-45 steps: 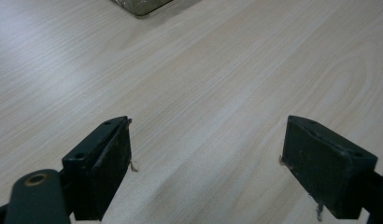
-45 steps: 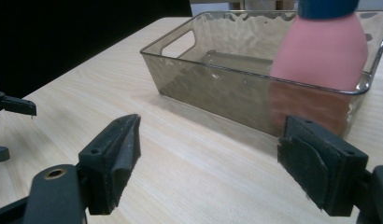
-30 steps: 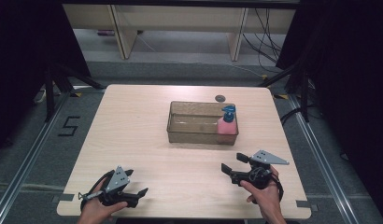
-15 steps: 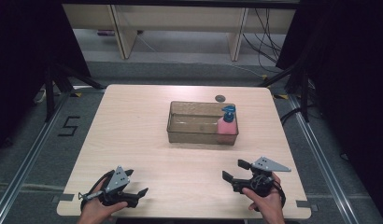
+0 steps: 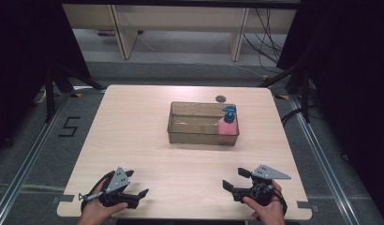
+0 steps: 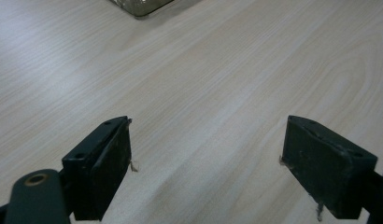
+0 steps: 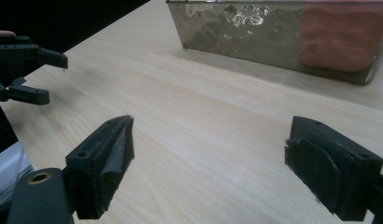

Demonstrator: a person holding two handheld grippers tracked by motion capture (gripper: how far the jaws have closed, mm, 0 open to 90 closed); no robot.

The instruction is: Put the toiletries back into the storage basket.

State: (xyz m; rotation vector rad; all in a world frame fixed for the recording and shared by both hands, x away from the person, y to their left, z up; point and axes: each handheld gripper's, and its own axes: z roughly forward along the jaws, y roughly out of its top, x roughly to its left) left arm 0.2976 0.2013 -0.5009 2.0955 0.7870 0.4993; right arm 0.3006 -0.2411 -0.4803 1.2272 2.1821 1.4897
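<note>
Pink bottle (image 5: 226,126) in bin (image 5: 195,136), well beyond right claw (image 5: 233,180)

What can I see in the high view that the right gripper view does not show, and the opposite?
High view alone: the blue pump top of the pink bottle, a small dark disc beyond the bin, and the right gripper in the person's hand. Right gripper view alone: a close look at its own open jaws, nothing between them. Both: the clear bin, the pink bottle inside it, the left gripper, the wooden table.
</note>
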